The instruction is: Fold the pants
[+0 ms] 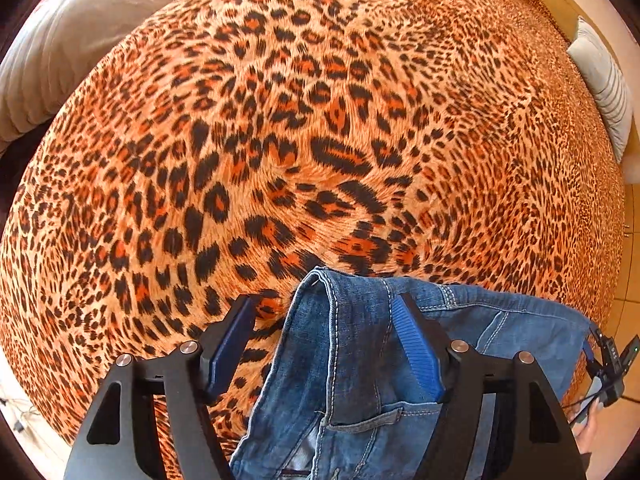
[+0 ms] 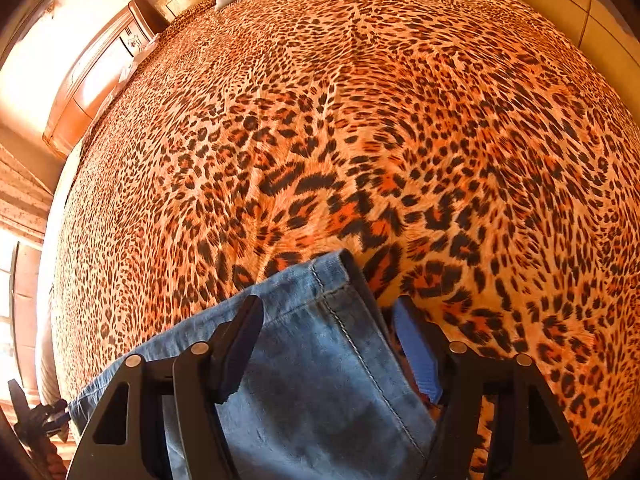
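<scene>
Blue denim pants (image 1: 360, 360) lie on a leopard-print bedspread (image 1: 300, 140). In the left wrist view my left gripper (image 1: 324, 320) is open, its jaws wide apart on either side of the waistband end with a back pocket; the fabric lies between the fingers ungripped. In the right wrist view my right gripper (image 2: 328, 320) is open over the hemmed leg end of the pants (image 2: 320, 360), one finger over the denim, the other beside its edge. The right gripper also shows in the left wrist view at the far right (image 1: 608, 364).
The bedspread (image 2: 360, 120) fills most of both views. Grey pillows (image 1: 80, 40) lie at the far left, a striped pillow (image 1: 604, 80) at the right. A wooden headboard and nightstand (image 2: 104, 76) stand beyond the bed. Tiled floor (image 1: 632, 280) lies past the bed edge.
</scene>
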